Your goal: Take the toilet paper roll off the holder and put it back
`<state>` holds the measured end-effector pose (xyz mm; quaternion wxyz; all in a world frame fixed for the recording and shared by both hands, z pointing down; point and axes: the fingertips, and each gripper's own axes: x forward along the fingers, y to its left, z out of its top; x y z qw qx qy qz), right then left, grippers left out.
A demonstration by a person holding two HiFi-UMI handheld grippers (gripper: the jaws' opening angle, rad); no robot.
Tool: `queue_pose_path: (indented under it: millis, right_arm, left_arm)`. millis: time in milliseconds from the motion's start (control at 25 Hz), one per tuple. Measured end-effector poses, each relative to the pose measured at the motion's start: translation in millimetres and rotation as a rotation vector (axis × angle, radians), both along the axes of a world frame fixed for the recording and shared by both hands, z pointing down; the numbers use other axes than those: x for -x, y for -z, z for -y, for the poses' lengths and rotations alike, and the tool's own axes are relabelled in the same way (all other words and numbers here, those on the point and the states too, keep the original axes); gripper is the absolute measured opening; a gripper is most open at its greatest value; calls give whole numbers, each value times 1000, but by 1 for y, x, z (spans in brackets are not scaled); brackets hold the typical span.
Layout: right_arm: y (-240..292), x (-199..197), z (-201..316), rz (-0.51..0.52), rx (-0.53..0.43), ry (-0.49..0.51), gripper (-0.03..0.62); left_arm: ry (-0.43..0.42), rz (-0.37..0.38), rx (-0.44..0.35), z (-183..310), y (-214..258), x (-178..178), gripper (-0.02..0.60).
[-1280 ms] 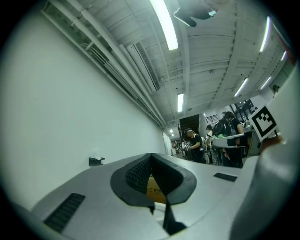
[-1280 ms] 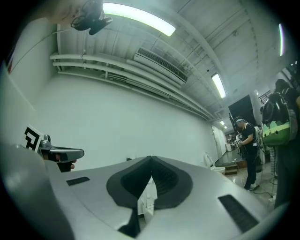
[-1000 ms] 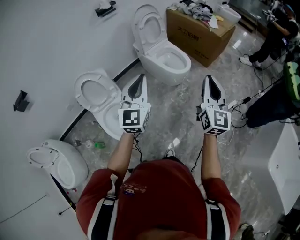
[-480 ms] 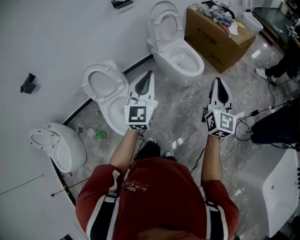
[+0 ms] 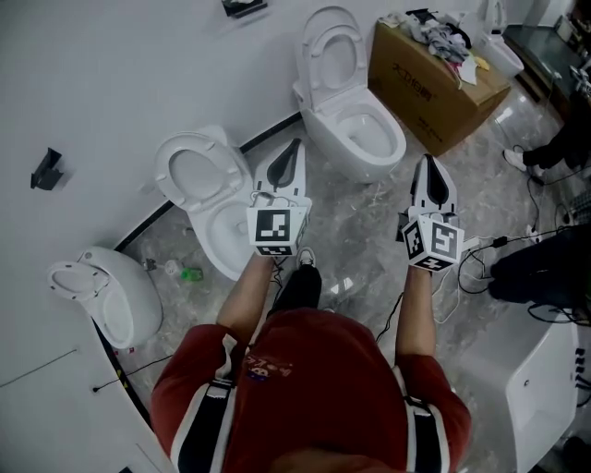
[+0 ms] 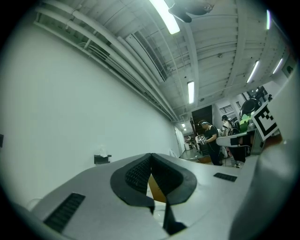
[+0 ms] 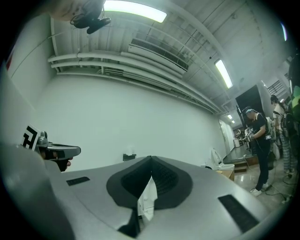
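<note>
A black holder (image 5: 244, 7) is fixed to the white wall at the top of the head view, with something white, apparently the paper, on it. It also shows small and far off as the holder (image 6: 102, 158) in the left gripper view and the holder (image 7: 129, 156) in the right gripper view. My left gripper (image 5: 295, 146) points towards the wall over a toilet, shut and empty; its tips (image 6: 151, 156) meet. My right gripper (image 5: 428, 163) is held level beside it, its jaws (image 7: 151, 159) shut on nothing. Both are well short of the holder.
Three white toilets stand along the wall: one (image 5: 354, 118) ahead, one (image 5: 198, 187) under the left gripper, one (image 5: 102, 289) at the left. A cardboard box (image 5: 434, 78) of clutter sits at the back right. Cables (image 5: 480, 251) lie on the marble floor. A second black bracket (image 5: 43, 170) hangs on the wall.
Both grippers have moved forward towards the wall together with the person, and the toilets and box have shifted in the head view. Both stay shut.
</note>
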<state>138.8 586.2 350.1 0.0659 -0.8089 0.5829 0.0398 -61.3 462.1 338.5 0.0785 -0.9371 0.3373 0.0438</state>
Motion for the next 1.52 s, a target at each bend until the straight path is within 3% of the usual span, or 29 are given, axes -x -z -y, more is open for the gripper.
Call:
queue_pose_path:
  millis: [640, 960, 1280, 1520]
  right_arm:
    - [12, 10, 253, -50, 64, 96, 11]
    - [16, 9, 331, -49, 51, 129, 10]
    - [11, 13, 408, -31, 34, 216, 11]
    - [0, -7, 477, 2, 26, 303, 11]
  left_arm:
    - [91, 0, 49, 231, -9, 14, 18]
    - [113, -11, 38, 303, -4, 12, 18]
    - [211, -11, 27, 361, -3, 29, 18]
    - [323, 21, -16, 407, -8, 18, 18]
